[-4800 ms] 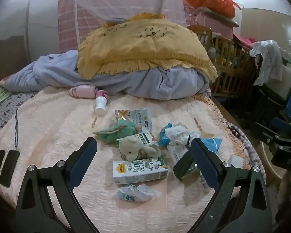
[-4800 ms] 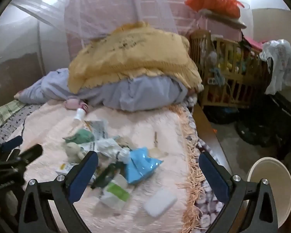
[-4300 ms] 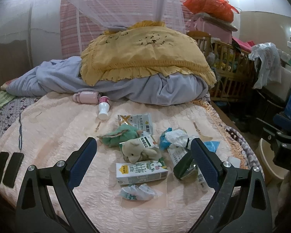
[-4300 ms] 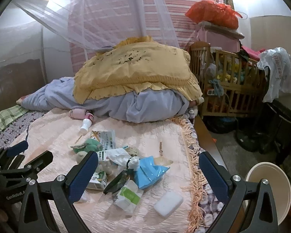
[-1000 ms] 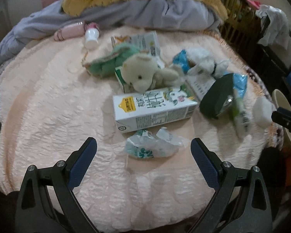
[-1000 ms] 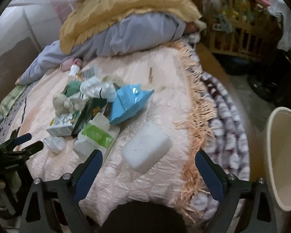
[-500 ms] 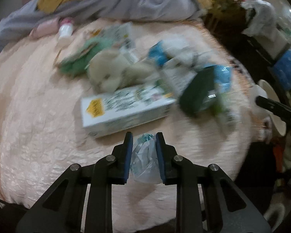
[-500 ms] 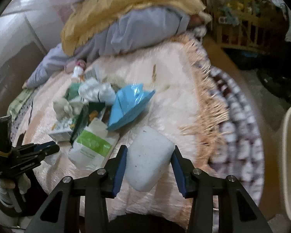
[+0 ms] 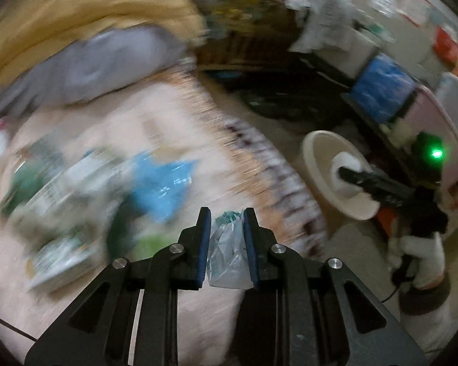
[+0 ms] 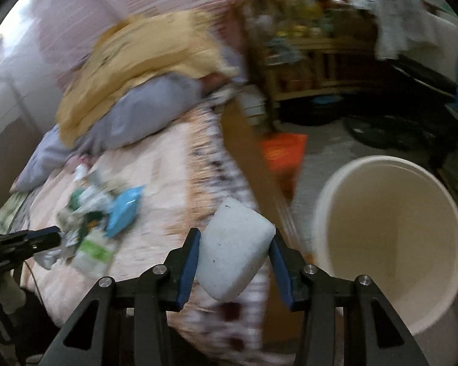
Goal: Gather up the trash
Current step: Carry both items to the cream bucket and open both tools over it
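My left gripper (image 9: 226,213) is shut on a crumpled clear plastic wrapper (image 9: 227,253) and holds it above the bed's right edge. My right gripper (image 10: 236,235) is shut on a white foam block (image 10: 233,247), held off the bed beside the cream bin (image 10: 390,244). In the left wrist view the right gripper (image 9: 346,174) holds the foam block (image 9: 345,164) in front of the bin (image 9: 317,152). More trash stays on the pink bedspread: a blue wrapper (image 9: 161,183), a green-labelled pack (image 10: 94,250) and blurred cartons (image 9: 61,189).
A yellow cushion (image 10: 143,58) on a grey quilt (image 10: 143,106) lies at the bed's head. A wooden crib (image 10: 314,61) and dark clutter stand beyond the bin. An orange item (image 10: 284,152) lies on the floor. The fringed bed edge (image 9: 259,164) runs between bed and bin.
Both grippers closed on their items, lifted them off the bed and swung right toward the bin. The views are now motion-blurred.
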`<state>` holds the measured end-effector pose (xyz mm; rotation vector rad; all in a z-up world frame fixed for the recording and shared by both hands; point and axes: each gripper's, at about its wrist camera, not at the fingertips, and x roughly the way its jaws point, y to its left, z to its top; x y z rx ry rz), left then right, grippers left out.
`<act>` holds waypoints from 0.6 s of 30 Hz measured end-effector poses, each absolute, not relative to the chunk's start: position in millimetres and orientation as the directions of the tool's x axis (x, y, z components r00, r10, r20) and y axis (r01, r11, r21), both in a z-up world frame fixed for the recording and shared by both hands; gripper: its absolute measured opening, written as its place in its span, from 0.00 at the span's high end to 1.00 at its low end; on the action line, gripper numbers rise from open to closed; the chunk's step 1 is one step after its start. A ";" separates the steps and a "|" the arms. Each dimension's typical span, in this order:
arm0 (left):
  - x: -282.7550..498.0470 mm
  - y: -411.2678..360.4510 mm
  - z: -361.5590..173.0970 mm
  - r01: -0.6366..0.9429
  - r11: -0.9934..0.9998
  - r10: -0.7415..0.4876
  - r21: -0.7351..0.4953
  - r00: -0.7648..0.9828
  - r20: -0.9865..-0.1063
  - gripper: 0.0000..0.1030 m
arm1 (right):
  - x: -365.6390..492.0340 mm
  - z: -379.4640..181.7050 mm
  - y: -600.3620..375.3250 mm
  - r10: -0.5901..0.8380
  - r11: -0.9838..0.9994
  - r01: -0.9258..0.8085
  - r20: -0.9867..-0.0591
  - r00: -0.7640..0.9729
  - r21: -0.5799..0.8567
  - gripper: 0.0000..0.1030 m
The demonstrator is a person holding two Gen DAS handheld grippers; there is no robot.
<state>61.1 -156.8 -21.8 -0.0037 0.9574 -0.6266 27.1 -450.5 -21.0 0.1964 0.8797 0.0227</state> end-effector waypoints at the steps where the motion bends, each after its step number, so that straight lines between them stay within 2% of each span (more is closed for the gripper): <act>1: 63.8 -176.4 -18.4 0.524 0.807 -0.516 -0.271 0.405 -0.754 0.82 | 24.1 -20.7 -465.0 0.074 0.980 0.094 -0.764 0.641 0.174 0.58; 8: 85.2 -303.1 -19.6 0.620 0.706 -0.614 -0.342 0.294 -0.733 0.82 | 11.8 -25.2 -537.4 -0.032 0.959 0.238 -0.778 0.627 0.152 0.58; 12: 97.3 -356.0 -33.1 0.618 0.671 -0.649 -0.408 0.226 -0.726 0.81 | 8.8 -32.0 -557.3 -0.037 0.950 0.265 -0.783 0.621 0.166 0.58; 14: 104.8 -374.2 -42.5 0.600 0.658 -0.669 -0.454 0.192 -0.718 0.78 | 7.6 -34.4 -563.2 -0.048 0.949 0.273 -0.784 0.619 0.157 0.54; 15: 109.8 -382.3 -47.6 0.589 0.656 -0.675 -0.472 0.180 -0.715 0.74 | 5.8 -34.7 -565.6 -0.064 0.949 0.280 -0.781 0.622 0.145 0.49; 17: 114.9 -393.8 -53.2 0.579 0.651 -0.686 -0.491 0.171 -0.707 0.59 | 3.6 -35.7 -569.6 -0.089 0.947 0.296 -0.776 0.624 0.129 0.47; 18: 117.9 -398.4 -56.7 0.573 0.640 -0.698 -0.512 0.155 -0.699 0.47 | 2.2 -36.6 -573.4 -0.096 0.943 0.306 -0.775 0.625 0.130 0.41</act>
